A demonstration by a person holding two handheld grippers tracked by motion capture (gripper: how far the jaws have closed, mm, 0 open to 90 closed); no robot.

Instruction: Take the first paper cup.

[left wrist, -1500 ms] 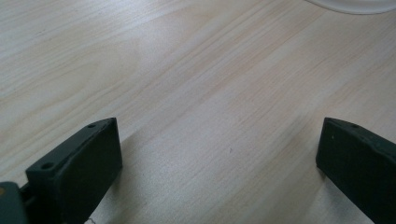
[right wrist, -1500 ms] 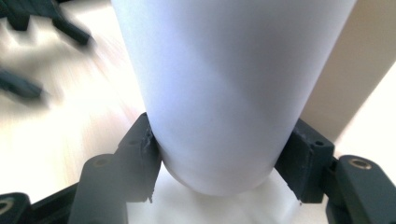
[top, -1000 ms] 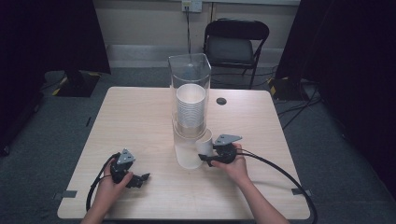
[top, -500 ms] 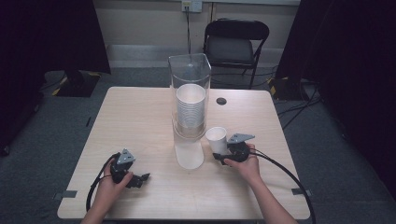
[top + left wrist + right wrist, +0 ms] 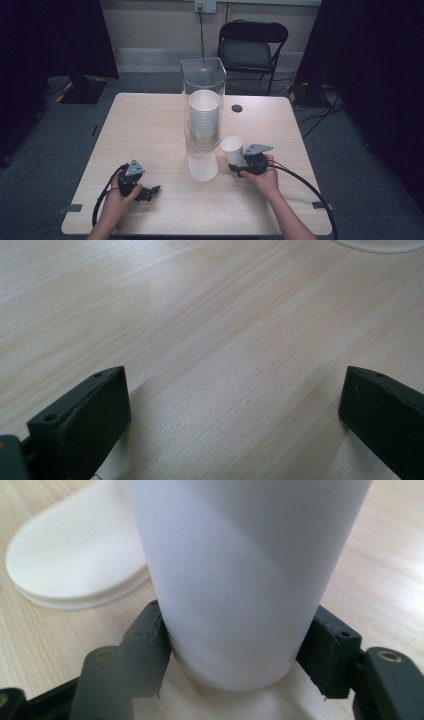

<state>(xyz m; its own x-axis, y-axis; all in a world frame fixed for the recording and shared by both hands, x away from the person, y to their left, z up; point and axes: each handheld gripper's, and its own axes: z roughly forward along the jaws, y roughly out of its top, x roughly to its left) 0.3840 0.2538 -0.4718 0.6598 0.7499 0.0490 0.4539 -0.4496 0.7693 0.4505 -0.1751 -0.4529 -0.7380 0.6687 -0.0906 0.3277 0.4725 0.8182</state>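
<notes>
Since a second ago, the right gripper (image 5: 239,165) has pulled a white paper cup (image 5: 233,149) away from the foot of the dispenser and carried it a little to the right, where it now stands upright, while the left gripper has stayed in the same place. On the left side of the light wooden table (image 5: 150,130), near the front edge, the left gripper (image 5: 150,192) rests in the person's left hand (image 5: 119,195). Its jaws point to the right and are spread wide apart, and in the left gripper view (image 5: 235,405) just bare wood lies between them, so it holds nothing. In the middle of the table stands a tall clear dispenser (image 5: 202,100) with a stack of white cups (image 5: 204,115) inside it. At its near end a white base (image 5: 202,167) sticks out toward the person. Just to the right of that base is the white paper cup, close to it but not touching. The right gripper has the cup near its bottom, and in the right gripper view (image 5: 235,650) both black jaws press against the cup's sides (image 5: 245,570). The person's right hand (image 5: 262,177) holds this gripper from the near side. Far behind the table stands a dark folding chair (image 5: 252,47).
</notes>
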